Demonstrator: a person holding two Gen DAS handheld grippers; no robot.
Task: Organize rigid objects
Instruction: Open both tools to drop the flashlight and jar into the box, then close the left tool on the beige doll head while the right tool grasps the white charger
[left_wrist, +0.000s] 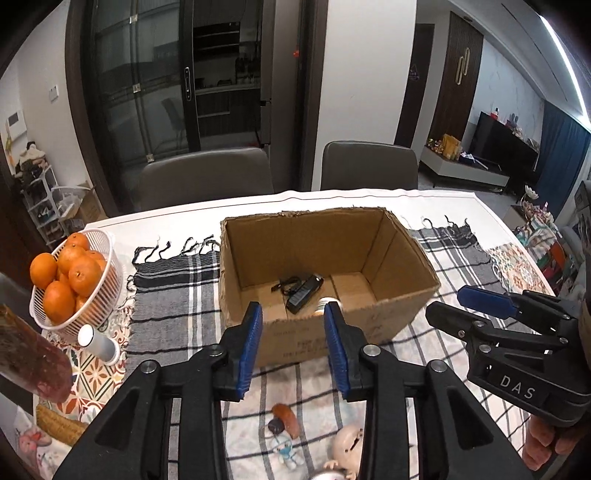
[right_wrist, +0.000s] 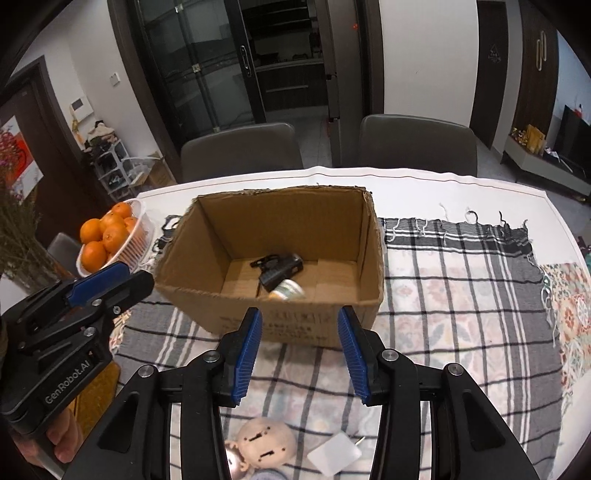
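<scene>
- Cardboard box (left_wrist: 325, 273) stands open-topped on the table, straight ahead of both grippers and just beyond their fingertips; a black adapter with its cord (left_wrist: 304, 291) and a small, blurred roundish item (right_wrist: 286, 290) lie on its floor.
- Left gripper (left_wrist: 293, 345) has its blue pads spread wide apart with nothing between them; right gripper (right_wrist: 299, 352) is likewise spread and empty.
- Judging by the box contents, the tidying looks partly done: two things are in, several are left out.
- Left to gather, below and behind the fingertips, close to the person: a beige doll head (right_wrist: 266, 441), a white flat square piece (right_wrist: 334, 459), a small blue-and-white figure (left_wrist: 286, 452) and an orange-and-dark trinket (left_wrist: 284, 421).
- A white cylinder (left_wrist: 98, 345) lies to the left of the left gripper, beside a white basket of oranges (left_wrist: 74, 277); whether either belongs to the task I cannot tell.
- Checked cloth (right_wrist: 461, 280) to the right of the right gripper is bare, giving open room to swing; the left side is crowded by the basket and a reddish object at the frame edge.
- The box's near wall stands just ahead of the fingertips, so any carry probably needs lifting over that rim.
- The two grippers sit side by side, near one another, so reaching back for the small things likely calls for care not to knock together.
</scene>
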